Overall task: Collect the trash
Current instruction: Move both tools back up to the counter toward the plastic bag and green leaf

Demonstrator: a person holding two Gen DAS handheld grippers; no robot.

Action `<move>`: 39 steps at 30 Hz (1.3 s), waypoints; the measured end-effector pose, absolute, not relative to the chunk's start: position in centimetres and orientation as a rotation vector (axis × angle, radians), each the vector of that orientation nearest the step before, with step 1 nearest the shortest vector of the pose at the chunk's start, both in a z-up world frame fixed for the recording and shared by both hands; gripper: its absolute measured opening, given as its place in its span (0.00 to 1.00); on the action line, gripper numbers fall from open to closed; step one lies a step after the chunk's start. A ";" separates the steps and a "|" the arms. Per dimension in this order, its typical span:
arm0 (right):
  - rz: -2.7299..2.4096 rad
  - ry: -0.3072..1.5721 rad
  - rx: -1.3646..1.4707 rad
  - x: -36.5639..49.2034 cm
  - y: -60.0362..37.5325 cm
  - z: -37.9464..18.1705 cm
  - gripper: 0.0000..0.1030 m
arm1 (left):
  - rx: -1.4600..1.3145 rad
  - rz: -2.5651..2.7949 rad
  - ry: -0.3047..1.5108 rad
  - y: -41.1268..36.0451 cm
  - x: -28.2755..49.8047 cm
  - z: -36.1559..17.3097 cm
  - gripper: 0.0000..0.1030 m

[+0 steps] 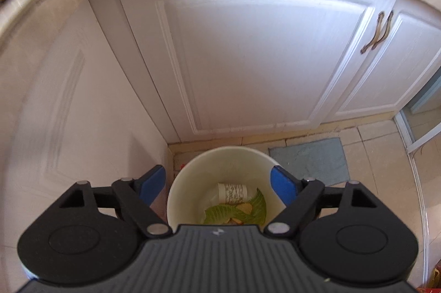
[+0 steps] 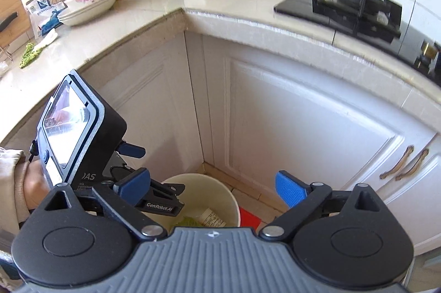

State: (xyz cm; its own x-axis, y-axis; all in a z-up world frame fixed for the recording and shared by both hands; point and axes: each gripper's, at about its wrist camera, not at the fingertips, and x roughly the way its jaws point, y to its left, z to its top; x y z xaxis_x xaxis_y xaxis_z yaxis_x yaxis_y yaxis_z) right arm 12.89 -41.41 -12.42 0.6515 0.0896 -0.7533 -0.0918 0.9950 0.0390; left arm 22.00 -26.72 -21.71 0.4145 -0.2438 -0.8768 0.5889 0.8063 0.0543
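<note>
The left claw (image 1: 219,182) is spread wide and empty above the cream trash bin (image 1: 193,182) at lower centre, its body hiding the bin's near rim. Inside lie a printed paper cup (image 1: 233,192) and green leaves (image 1: 234,211). The right claw (image 2: 213,189), also released, hovers beside it, overlapping the left one.

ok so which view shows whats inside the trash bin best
The left wrist view: it looks straight down into the trash bin, showing a printed paper cup and green leaves. In the right wrist view the left hand-held gripper partly blocks the bin, so only a sliver of contents shows.
</note>
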 end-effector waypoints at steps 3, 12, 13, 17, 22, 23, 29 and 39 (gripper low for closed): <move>0.101 0.829 -0.041 12.5 -40.8 -9.5 1.00 | 0.385 -0.549 0.985 -26.1 21.2 -18.8 0.81; 0.242 0.684 -0.121 12.2 -37.5 -1.0 1.00 | 0.293 -0.518 0.891 -19.9 19.0 -10.4 0.84; 0.256 0.673 -0.130 12.5 -37.0 -0.6 1.00 | 0.284 -0.497 0.872 -19.1 18.9 -9.5 0.87; 0.324 0.644 -0.160 13.9 -34.6 0.2 1.00 | 0.252 -0.402 0.816 -15.3 18.7 -7.0 0.87; 0.410 0.648 -0.174 16.3 -31.4 0.0 1.00 | 0.212 -0.233 0.780 -9.8 18.8 -5.4 0.87; 0.429 0.646 -0.176 16.7 -30.8 -0.1 1.00 | 0.205 -0.199 0.774 -8.6 18.9 -5.3 0.87; 0.526 0.665 -0.188 19.6 -26.6 -0.8 1.00 | 0.186 0.015 0.763 -0.9 19.8 -5.0 0.87; 0.662 0.708 -0.201 23.2 -19.6 -1.9 1.00 | 0.188 0.210 0.726 8.6 21.0 -3.7 0.87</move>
State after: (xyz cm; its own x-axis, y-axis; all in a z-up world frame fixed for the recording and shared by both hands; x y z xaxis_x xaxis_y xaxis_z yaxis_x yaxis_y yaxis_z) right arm 23.21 -19.65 -1.92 0.5675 0.4931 -0.6594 -0.6245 0.7797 0.0456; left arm 21.03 8.64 -3.75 0.7284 0.2542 -0.6362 -0.1243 0.9622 0.2422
